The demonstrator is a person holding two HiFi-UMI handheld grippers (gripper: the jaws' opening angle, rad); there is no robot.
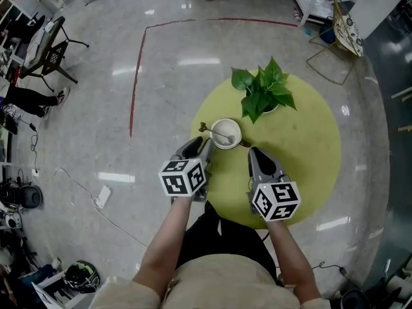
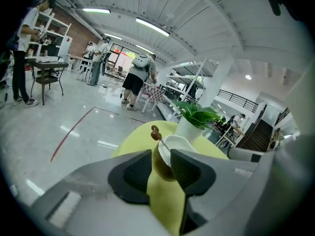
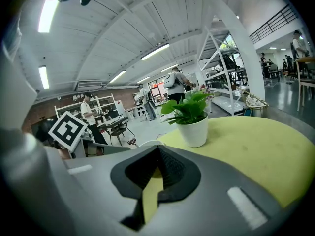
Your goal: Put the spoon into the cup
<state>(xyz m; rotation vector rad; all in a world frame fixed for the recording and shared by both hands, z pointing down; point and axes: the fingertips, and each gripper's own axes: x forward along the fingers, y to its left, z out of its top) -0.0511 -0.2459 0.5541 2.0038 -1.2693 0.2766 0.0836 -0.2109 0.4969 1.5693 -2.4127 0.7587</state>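
Left tool [image 1: 201,148] with jaws spread, white cup [image 1: 233,131] just ahead between them, spoon [image 1: 217,134] lying inside cup, handle leaning out leftward, potted plant [image 1: 264,90] behind, right tool [image 1: 257,153] pressed together, empty, over yellow-green bench [image 1: 309,153].

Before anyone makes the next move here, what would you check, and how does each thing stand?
1. Thin metal spoon with a brown end inside the white round cup: ok, it leans on the rim.
2. Cup upright on the round yellow-green table: ok.
3. Left gripper let go: ok, jaws apart.
4. Right gripper empty: ok, jaws together on nothing.
5. Leafy green plant in a white pot apart from both grippers: ok.
6. Left gripper fully free of the cup: cannot tell.
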